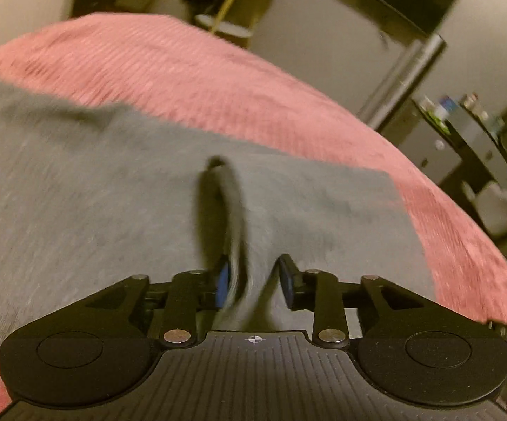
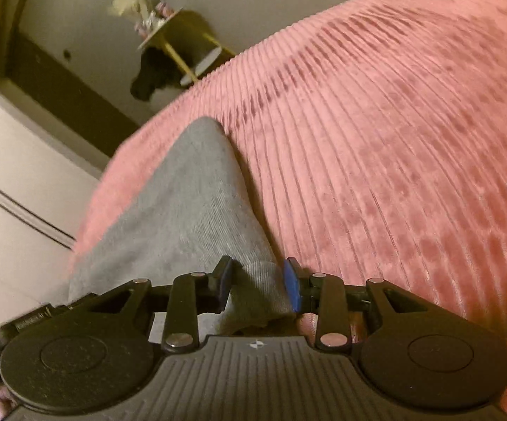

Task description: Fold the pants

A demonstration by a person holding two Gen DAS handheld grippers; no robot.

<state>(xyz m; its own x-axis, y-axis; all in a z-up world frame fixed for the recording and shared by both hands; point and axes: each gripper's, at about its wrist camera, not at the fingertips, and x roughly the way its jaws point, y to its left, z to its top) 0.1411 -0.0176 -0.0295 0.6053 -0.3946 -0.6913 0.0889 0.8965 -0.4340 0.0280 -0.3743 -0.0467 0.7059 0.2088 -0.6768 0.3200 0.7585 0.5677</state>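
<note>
Grey pants lie spread over a pink ribbed bed cover. A raised fold of the fabric runs forward from my left gripper. This fold rests against the left blue pad, and the right pad stands apart from it, so the jaws are open. The left wrist view is blurred. In the right wrist view a narrow grey end of the pants tapers away over the pink cover. My right gripper is shut on its ribbed band, which fills the gap between the pads.
A small round side table with yellow legs stands past the bed's far edge, with a black object beside it. A dark shelf with small items is at the right. White panels are beyond the bed's left edge.
</note>
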